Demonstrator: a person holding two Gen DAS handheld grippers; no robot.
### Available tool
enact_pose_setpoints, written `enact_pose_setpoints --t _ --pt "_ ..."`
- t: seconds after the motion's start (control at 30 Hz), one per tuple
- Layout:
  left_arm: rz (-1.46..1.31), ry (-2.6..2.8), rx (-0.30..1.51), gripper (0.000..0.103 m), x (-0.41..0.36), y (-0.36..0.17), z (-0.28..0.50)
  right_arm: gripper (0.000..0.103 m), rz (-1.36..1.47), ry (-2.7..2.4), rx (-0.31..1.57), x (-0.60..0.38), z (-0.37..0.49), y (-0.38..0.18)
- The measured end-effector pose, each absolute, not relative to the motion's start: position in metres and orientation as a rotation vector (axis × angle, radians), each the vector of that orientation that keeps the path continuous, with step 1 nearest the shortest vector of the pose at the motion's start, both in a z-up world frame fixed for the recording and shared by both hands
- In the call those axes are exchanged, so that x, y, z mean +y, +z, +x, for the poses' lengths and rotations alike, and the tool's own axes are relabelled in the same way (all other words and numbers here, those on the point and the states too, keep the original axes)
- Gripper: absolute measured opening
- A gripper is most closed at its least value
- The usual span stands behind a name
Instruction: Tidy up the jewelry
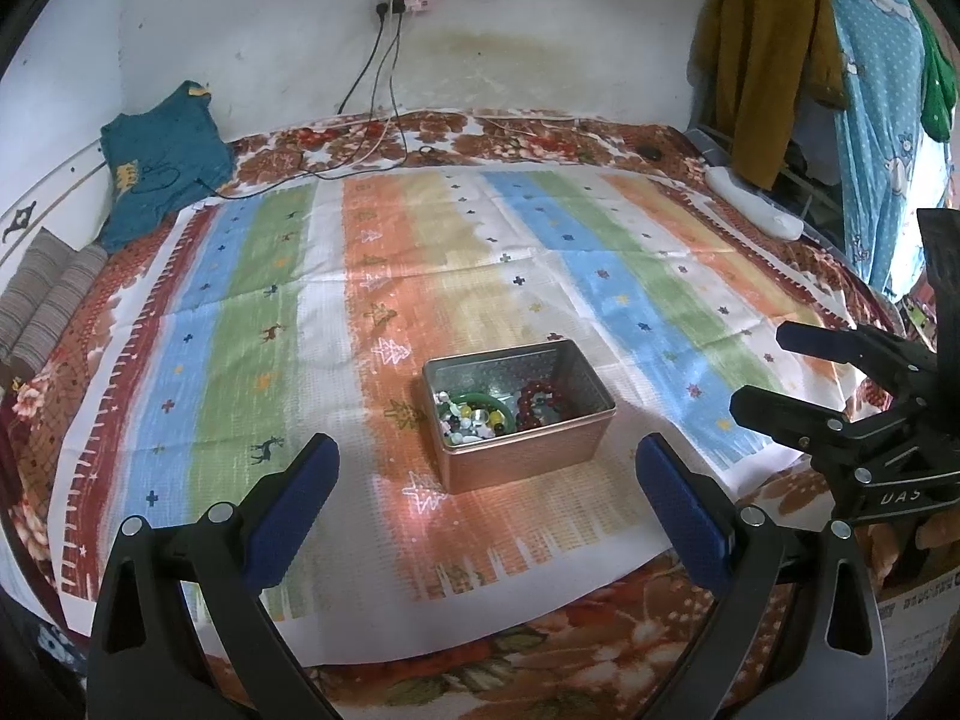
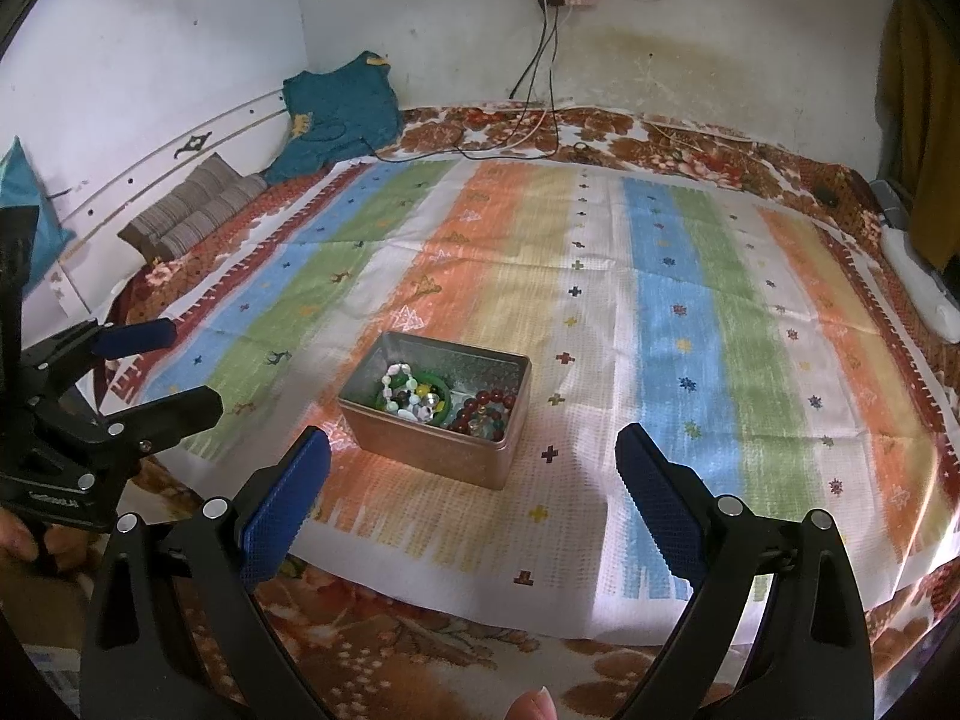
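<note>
An open copper-coloured metal box [image 1: 522,456] [image 2: 432,447] stands on the striped cloth [image 1: 240,276] [image 2: 720,300]. Inside lie a green bangle [image 1: 480,405] [image 2: 441,387], a dark red bead bracelet [image 1: 540,402] [image 2: 480,411] and mixed coloured beads [image 1: 468,423] [image 2: 408,396]. My left gripper [image 1: 486,462] is open and empty, held near the box's front side. My right gripper [image 2: 474,456] is open and empty, just in front of the box. The right gripper also shows in the left wrist view [image 1: 762,372], the left gripper in the right wrist view [image 2: 180,366].
The cloth lies on a floral blanket [image 1: 540,138] [image 2: 420,648] on a bed against a white wall. A teal garment [image 1: 162,156] [image 2: 336,114] and striped cushions [image 1: 48,294] [image 2: 192,210] sit at the back left. Cables [image 1: 384,90] hang from a socket. Clothes [image 1: 774,60] hang at the right.
</note>
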State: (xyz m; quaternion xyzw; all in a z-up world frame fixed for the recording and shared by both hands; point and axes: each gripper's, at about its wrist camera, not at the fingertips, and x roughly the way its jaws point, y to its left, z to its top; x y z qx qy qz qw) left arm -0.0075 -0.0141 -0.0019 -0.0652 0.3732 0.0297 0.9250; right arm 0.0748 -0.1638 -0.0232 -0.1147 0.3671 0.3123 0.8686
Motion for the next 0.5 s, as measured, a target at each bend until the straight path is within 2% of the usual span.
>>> enact_pose_setpoints --t 0.5 --pt "-0.137 0.040 0.771 0.097 -0.0186 -0.0031 -0.0060 0.097 -0.239 0.655 0.768 -0.1646 0.0752 -0.0232"
